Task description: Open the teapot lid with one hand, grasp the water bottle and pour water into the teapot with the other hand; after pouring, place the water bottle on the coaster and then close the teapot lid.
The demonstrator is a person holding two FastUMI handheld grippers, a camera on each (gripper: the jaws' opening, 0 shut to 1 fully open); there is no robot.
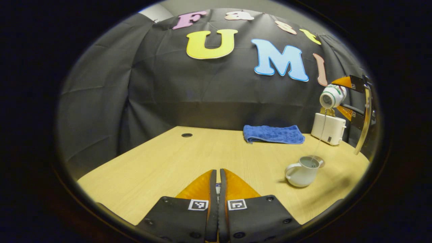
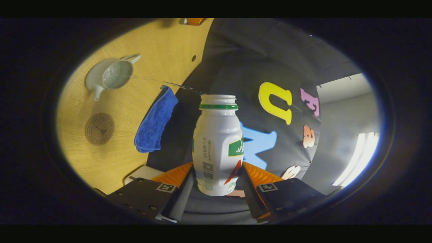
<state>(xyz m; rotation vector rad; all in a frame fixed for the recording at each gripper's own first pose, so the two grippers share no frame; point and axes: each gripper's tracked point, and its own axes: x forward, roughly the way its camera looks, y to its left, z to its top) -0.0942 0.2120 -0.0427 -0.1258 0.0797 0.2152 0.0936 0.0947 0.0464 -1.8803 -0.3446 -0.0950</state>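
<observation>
My right gripper point(image 2: 217, 189) clamps the white plastic water bottle point(image 2: 217, 148) with a green neck ring, tipped over; a thin stream runs into the open white ceramic teapot point(image 1: 302, 171) near the pale wooden worktop's point(image 1: 175, 158) right edge. My left gripper point(image 1: 216, 182) hangs clenched, something small between its tips. Around: a folded blue towel point(image 1: 273, 134) and a white box point(image 1: 328, 128) at the back edge, and a round brown coaster point(image 2: 99, 128) beside the teapot.

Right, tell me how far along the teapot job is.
Done: the teapot stands open on the table, and the left gripper looks shut on something small, likely the lid. In hand: the right gripper holds the bottle tilted, a thin stream falling into the pot. Left: set the bottle on the coaster, then put the lid back.
</observation>
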